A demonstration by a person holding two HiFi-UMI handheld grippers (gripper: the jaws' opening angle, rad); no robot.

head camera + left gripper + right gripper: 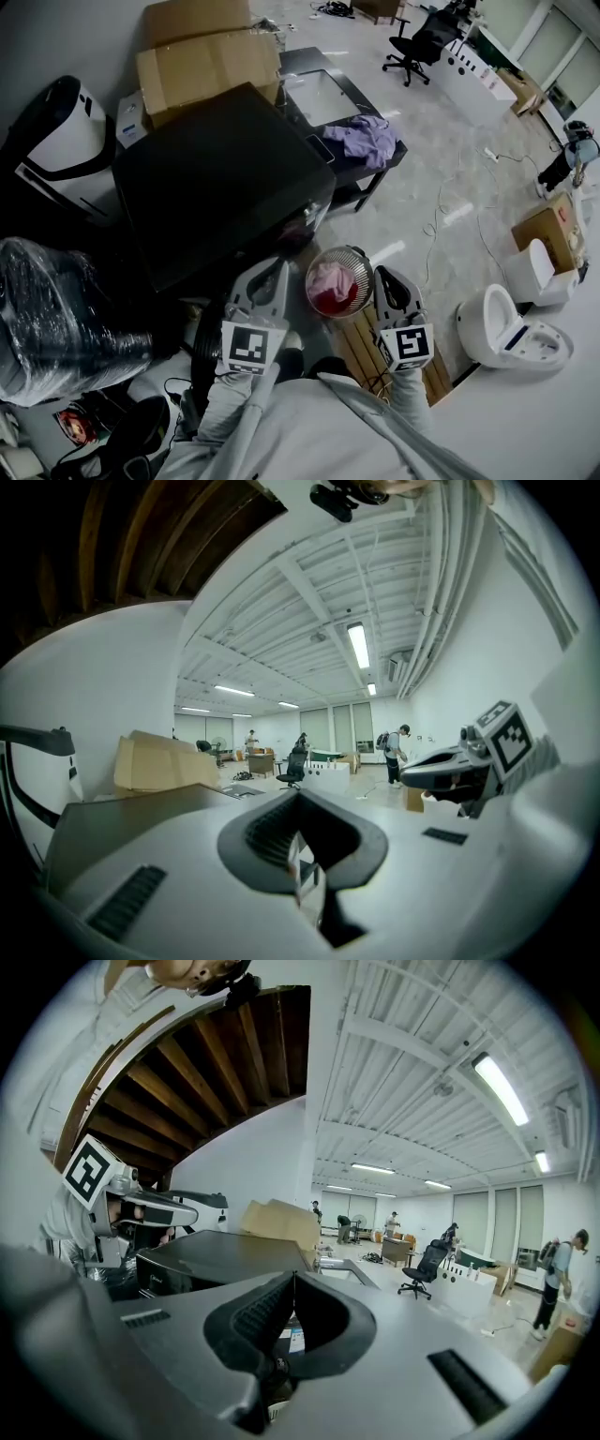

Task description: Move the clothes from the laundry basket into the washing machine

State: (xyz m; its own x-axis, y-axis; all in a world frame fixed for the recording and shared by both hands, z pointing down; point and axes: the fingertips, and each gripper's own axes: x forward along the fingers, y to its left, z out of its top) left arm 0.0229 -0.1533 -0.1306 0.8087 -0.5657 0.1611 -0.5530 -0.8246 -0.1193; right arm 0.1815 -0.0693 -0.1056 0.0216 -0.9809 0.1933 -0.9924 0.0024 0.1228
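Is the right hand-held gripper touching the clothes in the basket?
Apart. Head view shows the right hand-held gripper beside the basket, a gap from the pink clothes.

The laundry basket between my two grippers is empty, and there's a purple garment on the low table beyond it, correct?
Not quite. The head view shows pink and red clothes in the laundry basket, so it isn't empty. It does sit between the left gripper and right gripper, and the purple garment is on the low table.
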